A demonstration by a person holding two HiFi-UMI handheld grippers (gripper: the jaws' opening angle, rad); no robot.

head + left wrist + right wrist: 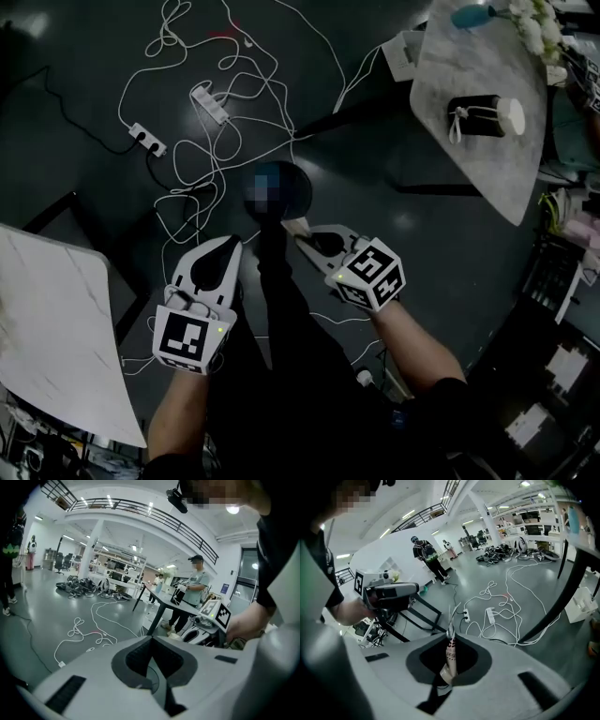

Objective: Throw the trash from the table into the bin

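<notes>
My right tool (451, 638) is clamped shut on the trash, a thin printed wrapper (449, 654). Its crumpled end pokes up past the tips. That tool's own view shows me the pinch and the print, while the head view gives only a pale scrap at its nose.

My left tool (151, 640) has its jaws pressed together with nothing between them, which I read from its own view. From the head view, both tools hang side by side, a little apart, over the dark floor (375, 187).

Beyond them, white cables (217, 155) loop around a power strip (208, 103). Farther right, a pale bench (497, 173) carries a dark cylinder (478, 115) lying on its side. Only the left gripper view shows a person (192, 592) standing far off.
</notes>
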